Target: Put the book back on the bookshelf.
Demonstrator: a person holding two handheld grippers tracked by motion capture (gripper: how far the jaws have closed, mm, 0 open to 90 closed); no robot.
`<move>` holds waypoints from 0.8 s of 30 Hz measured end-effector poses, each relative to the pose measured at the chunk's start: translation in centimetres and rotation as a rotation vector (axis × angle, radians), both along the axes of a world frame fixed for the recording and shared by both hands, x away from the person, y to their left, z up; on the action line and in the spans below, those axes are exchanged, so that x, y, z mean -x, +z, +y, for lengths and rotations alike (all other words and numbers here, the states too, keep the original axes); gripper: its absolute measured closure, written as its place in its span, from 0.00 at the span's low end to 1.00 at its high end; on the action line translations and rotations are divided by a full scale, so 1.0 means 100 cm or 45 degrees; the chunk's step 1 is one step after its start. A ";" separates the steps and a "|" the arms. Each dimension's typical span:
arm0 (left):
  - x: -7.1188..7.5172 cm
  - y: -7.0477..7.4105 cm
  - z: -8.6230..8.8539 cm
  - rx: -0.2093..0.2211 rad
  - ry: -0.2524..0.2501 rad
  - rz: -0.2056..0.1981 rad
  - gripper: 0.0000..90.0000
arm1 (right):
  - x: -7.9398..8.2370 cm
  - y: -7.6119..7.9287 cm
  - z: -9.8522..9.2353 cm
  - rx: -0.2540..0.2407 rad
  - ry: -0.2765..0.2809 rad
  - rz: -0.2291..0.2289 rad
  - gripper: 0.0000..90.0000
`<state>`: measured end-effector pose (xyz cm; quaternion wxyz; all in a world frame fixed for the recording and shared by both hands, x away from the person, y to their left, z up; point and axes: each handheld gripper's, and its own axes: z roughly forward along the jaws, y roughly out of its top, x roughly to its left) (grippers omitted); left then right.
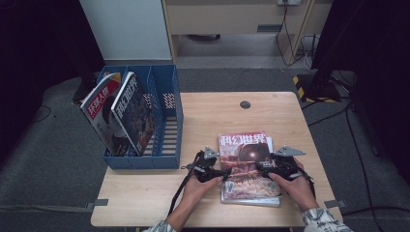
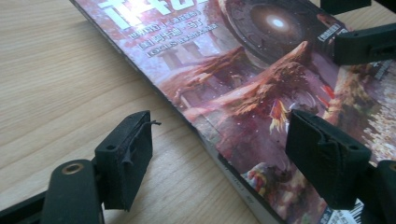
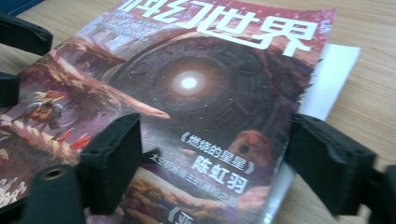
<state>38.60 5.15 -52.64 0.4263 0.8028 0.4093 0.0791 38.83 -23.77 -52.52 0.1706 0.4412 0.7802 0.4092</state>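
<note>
A red science-fiction magazine (image 1: 247, 164) lies face up on top of another magazine at the front middle of the wooden table (image 1: 217, 111). My left gripper (image 1: 223, 174) sits low at its left edge. In the left gripper view the gripper (image 2: 219, 128) is open, one jaw over bare wood and the other over the cover (image 2: 261, 79), the spine running between them. My right gripper (image 1: 261, 168) sits at the right edge. It (image 3: 215, 135) is also open, straddling the cover's (image 3: 196, 70) right edge. The lower magazine's white page (image 3: 334, 74) sticks out beyond that edge.
A blue file rack (image 1: 167, 121) stands at the table's left side, holding two upright magazines (image 1: 99, 104) (image 1: 130, 106) that lean in its left compartments. A round cable hole (image 1: 245, 104) sits near the table's far edge. Dark cabinets and floor cables surround the table.
</note>
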 end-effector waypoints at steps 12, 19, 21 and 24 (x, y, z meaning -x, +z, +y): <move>0.003 -0.003 -0.006 0.038 -0.023 0.021 0.25 | 0.001 -0.001 -0.001 -0.005 0.007 -0.004 0.19; 0.012 0.000 -0.008 0.013 -0.002 0.040 0.26 | 0.003 0.000 -0.001 -0.007 0.020 0.008 0.21; 0.016 0.000 -0.007 0.008 0.003 0.042 0.26 | 0.005 0.001 -0.001 0.004 0.033 0.016 0.22; 0.021 0.001 -0.006 -0.005 -0.012 0.046 0.26 | 0.008 0.002 -0.001 0.006 0.055 0.020 0.22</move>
